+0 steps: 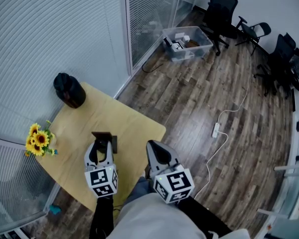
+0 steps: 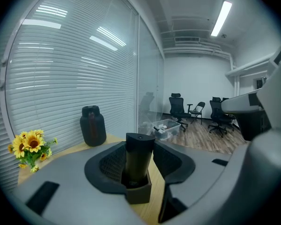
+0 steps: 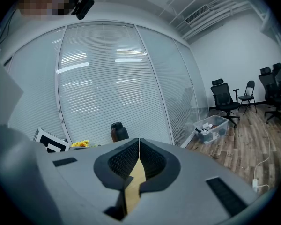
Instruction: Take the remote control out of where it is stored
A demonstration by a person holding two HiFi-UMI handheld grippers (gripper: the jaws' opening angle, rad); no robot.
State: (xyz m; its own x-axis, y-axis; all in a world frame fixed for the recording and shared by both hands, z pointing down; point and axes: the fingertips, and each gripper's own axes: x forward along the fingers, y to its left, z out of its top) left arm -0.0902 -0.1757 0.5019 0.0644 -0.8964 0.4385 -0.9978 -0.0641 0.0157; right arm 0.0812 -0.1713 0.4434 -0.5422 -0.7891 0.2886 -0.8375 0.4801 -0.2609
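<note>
A black remote control stands upright in a small dark holder on the light wooden table. My left gripper has a pad against each side of the remote, which fills the gap between them. In the head view the left gripper reaches the holder near the table's middle. My right gripper hangs over the table's near right edge, jaws together with nothing between them, and its own view shows the right gripper shut above bare tabletop.
A black jar stands at the table's far corner and a bunch of sunflowers at its left edge. Beyond lie a clear storage bin, office chairs and a power strip on the wood floor.
</note>
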